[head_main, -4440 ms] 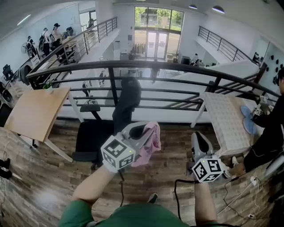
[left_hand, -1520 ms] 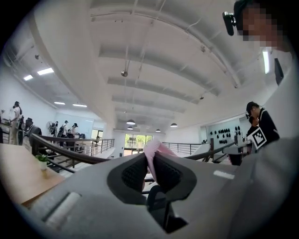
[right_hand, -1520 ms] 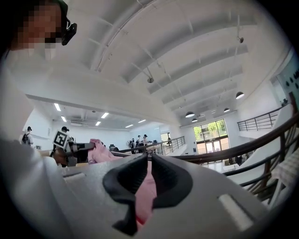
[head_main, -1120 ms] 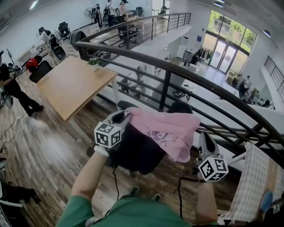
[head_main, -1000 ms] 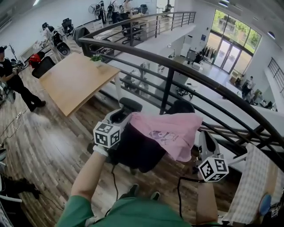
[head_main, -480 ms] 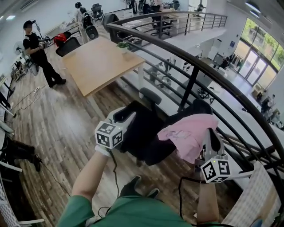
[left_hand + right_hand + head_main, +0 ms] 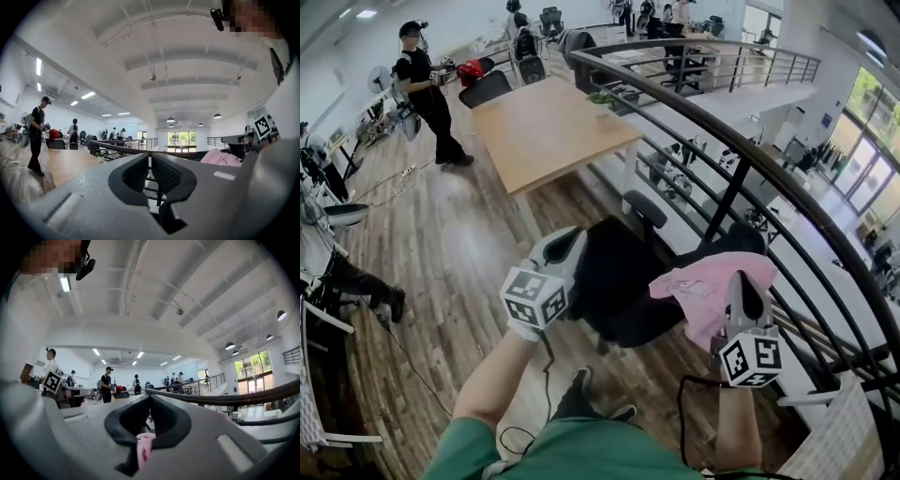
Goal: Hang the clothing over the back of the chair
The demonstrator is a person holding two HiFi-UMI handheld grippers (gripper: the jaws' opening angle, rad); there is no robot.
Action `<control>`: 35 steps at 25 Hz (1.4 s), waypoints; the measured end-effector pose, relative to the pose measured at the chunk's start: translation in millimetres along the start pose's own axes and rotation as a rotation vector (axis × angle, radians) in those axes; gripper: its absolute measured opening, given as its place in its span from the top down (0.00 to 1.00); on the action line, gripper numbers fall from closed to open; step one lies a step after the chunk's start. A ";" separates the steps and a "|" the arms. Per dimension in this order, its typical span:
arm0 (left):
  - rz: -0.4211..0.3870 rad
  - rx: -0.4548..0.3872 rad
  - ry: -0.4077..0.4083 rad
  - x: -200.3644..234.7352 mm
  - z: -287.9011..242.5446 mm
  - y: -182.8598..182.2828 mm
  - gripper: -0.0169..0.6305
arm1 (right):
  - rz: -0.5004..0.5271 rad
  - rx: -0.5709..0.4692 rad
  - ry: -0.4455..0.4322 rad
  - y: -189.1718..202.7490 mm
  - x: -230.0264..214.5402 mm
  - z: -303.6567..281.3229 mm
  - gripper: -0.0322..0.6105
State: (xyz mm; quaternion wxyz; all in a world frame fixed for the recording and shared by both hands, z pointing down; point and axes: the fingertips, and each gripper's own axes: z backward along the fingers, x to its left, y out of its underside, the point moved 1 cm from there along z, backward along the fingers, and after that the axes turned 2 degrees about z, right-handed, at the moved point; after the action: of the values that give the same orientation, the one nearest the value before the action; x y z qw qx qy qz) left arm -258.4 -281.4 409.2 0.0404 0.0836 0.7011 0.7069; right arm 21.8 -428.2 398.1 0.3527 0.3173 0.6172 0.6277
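Note:
The pink clothing [image 7: 705, 287] hangs bunched at the top of the black chair's back [image 7: 748, 238]. My right gripper [image 7: 742, 284] is shut on it, and a pink fold [image 7: 144, 449] shows pinched between the jaws [image 7: 149, 400]. My left gripper [image 7: 562, 247] is off to the left, over the chair's seat [image 7: 614, 278] and apart from the cloth. Its jaws are just closing together with nothing between them [image 7: 150, 157]. The left gripper view shows the pink clothing [image 7: 220, 157] at the right, by the right gripper [image 7: 244, 139].
A dark metal railing [image 7: 727, 141] runs diagonally just behind the chair, with an open drop beyond it. A wooden table [image 7: 548, 131] stands to the left rear. A person in black [image 7: 427, 89] stands on the wood floor far left. Cables trail by my feet.
My left gripper let go of the pink clothing, drew away to the left and shut empty. The cloth now hangs bunched from the right gripper alone. The view swung left.

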 end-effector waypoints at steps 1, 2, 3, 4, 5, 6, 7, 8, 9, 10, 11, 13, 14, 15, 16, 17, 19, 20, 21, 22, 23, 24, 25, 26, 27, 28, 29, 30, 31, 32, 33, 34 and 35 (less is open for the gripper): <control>-0.009 -0.007 0.010 -4.0 -1.9 -5.0 0.93 | 0.008 -0.004 -0.006 -3.3 1.9 0.5 0.95; -0.019 -0.016 0.019 -7.2 -4.5 -10.6 0.93 | 0.021 -0.010 -0.011 -7.8 3.7 1.3 0.95; -0.029 -0.026 0.030 -9.9 -7.9 -17.0 0.93 | 0.037 -0.020 -0.011 -13.8 4.9 2.3 0.95; -0.037 -0.039 0.043 -12.4 -12.0 -24.2 0.93 | 0.052 -0.035 -0.009 -21.4 5.3 3.3 0.95; -0.041 -0.053 0.058 -15.1 -16.1 -32.2 0.93 | 0.066 -0.052 -0.005 -30.4 5.6 4.2 0.95; -0.044 -0.067 0.075 -17.7 -19.5 -40.6 0.93 | 0.079 -0.071 -0.001 -39.9 6.5 5.0 0.95; -0.048 -0.080 0.091 -19.9 -22.0 -48.6 0.93 | 0.089 -0.089 0.002 -48.8 8.3 5.2 0.95; -0.055 -0.091 0.105 -21.3 -23.7 -55.7 0.93 | 0.096 -0.104 0.005 -56.1 10.9 4.8 0.95; -0.064 -0.100 0.116 -22.0 -25.5 -61.5 0.94 | 0.102 -0.116 0.008 -61.3 14.0 3.7 0.95; -0.072 -0.108 0.125 -22.1 -27.7 -66.0 0.94 | 0.108 -0.124 0.010 -64.6 16.9 2.0 0.95; -0.080 -0.116 0.134 -22.0 -30.3 -69.5 0.94 | 0.114 -0.131 0.013 -66.5 19.5 -0.2 0.95; -0.094 -0.131 0.152 -21.7 -35.8 -75.5 0.94 | 0.124 -0.143 0.021 -69.7 23.3 -5.2 0.95; -0.102 -0.137 0.161 -21.7 -38.0 -78.1 0.94 | 0.128 -0.150 0.028 -71.9 24.5 -7.3 0.95; -0.110 -0.142 0.170 -21.9 -39.8 -80.4 0.94 | 0.132 -0.156 0.037 -74.3 25.3 -8.9 0.94; -0.118 -0.145 0.180 -22.0 -41.4 -82.3 0.94 | 0.137 -0.162 0.047 -77.1 26.0 -10.2 0.94; -0.124 -0.147 0.189 -21.4 -43.1 -84.1 0.94 | 0.143 -0.168 0.055 -79.9 27.0 -11.6 0.95; -0.133 -0.150 0.202 -17.7 -46.7 -87.0 0.94 | 0.155 -0.177 0.068 -84.3 29.6 -14.9 0.94; -0.133 -0.151 0.207 -14.9 -48.5 -87.7 0.94 | 0.161 -0.179 0.075 -85.1 30.7 -16.5 0.95; -0.131 -0.152 0.212 -12.2 -50.2 -87.8 0.94 | 0.165 -0.179 0.083 -85.2 31.3 -17.5 0.94; -0.129 -0.151 0.218 -10.1 -51.6 -87.6 0.94 | 0.169 -0.177 0.093 -85.0 31.4 -17.8 0.95; -0.127 -0.152 0.225 -8.6 -52.7 -87.7 0.94 | 0.173 -0.175 0.104 -85.0 31.3 -17.4 0.95; -0.124 -0.154 0.234 -7.6 -53.7 -88.3 0.94 | 0.177 -0.173 0.116 -85.7 31.3 -16.9 0.95; -0.121 -0.159 0.244 -6.8 -54.5 -89.6 0.94 | 0.180 -0.173 0.126 -86.7 31.6 -16.6 0.95; -0.118 -0.166 0.254 -6.0 -55.5 -91.1 0.94 | 0.184 -0.174 0.134 -87.8 32.1 -16.9 0.95; -0.115 -0.174 0.263 -5.4 -56.7 -92.5 0.94 | 0.188 -0.174 0.140 -88.6 32.9 -17.8 0.95; -0.112 -0.181 0.273 -5.0 -58.2 -93.4 0.94 | 0.192 -0.174 0.144 -89.1 33.7 -18.9 0.95; -0.110 -0.187 0.282 -4.9 -59.9 -93.8 0.94 | 0.196 -0.173 0.147 -89.3 34.4 -20.0 0.95; -0.107 -0.190 0.291 -5.1 -61.8 -93.6 0.94 | 0.199 -0.171 0.151 -89.1 34.6 -20.7 0.94; -0.105 -0.191 0.298 -5.3 -63.7 -92.9 0.94 | 0.201 -0.168 0.155 -88.6 34.7 -21.2 0.95; -0.103 -0.191 0.303 -5.3 -65.4 -91.8 0.94 | 0.204 -0.166 0.158 -88.2 34.7 -21.6 0.95; -0.100 -0.189 0.307 -5.2 -66.9 -90.5 0.94 | 0.206 -0.164 0.161 -87.7 34.7 -21.9 0.95; -0.097 -0.188 0.309 -4.8 -68.1 -89.1 0.94 | 0.208 -0.161 0.163 -87.3 34.7 -22.2 0.95; -0.094 -0.187 0.311 -4.2 -69.1 -88.1 0.94 | 0.210 -0.159 0.165 -86.9 34.5 -22.6 0.95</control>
State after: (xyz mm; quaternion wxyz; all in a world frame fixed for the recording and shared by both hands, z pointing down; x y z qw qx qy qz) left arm -271.6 -349.0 320.8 -0.0277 -0.0637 0.6333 0.7708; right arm -11.6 -412.9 309.2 0.2570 0.2984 0.5560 0.7320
